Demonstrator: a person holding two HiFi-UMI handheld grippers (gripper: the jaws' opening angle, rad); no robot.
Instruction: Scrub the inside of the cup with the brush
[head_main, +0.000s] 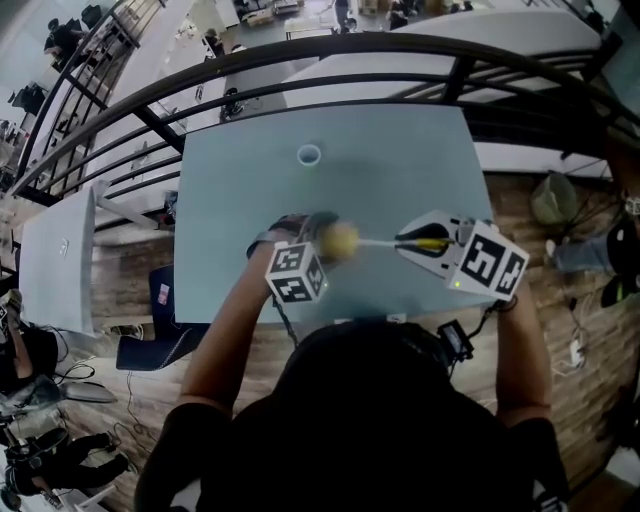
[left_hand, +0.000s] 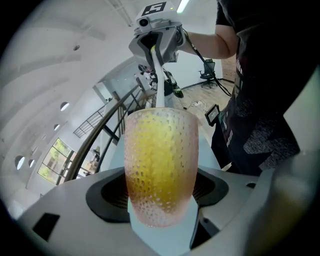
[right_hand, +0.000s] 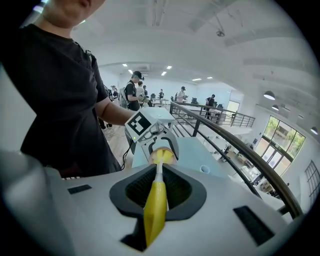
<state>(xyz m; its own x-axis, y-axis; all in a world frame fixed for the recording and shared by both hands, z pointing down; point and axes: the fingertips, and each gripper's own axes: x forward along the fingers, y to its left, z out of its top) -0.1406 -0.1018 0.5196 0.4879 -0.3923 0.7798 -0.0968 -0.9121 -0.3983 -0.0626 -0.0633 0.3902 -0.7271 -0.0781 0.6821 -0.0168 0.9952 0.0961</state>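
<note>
**Left gripper (left_hand: 160, 189) on the cup (left_hand: 161, 165), right gripper (right_hand: 158, 190) on the brush (right_hand: 155, 207)**

So the left jaws are squeezed tight on the dimpled see-through cup. It's held on its side above the near part of the table (head_main: 400, 170), mouth facing the other gripper. The right jaws pinch the yellow brush handle. The white shaft runs pretty much level into the cup, and the yellow head sits inside it. Both forearms reach forward from the body, wrists turned inward so the grippers point at each other. A small white ring (head_main: 309, 154) sits farther back, well apart.

Left hand-held gripper (head_main: 315, 240) and right hand-held gripper (head_main: 418, 243) clamped
</note>
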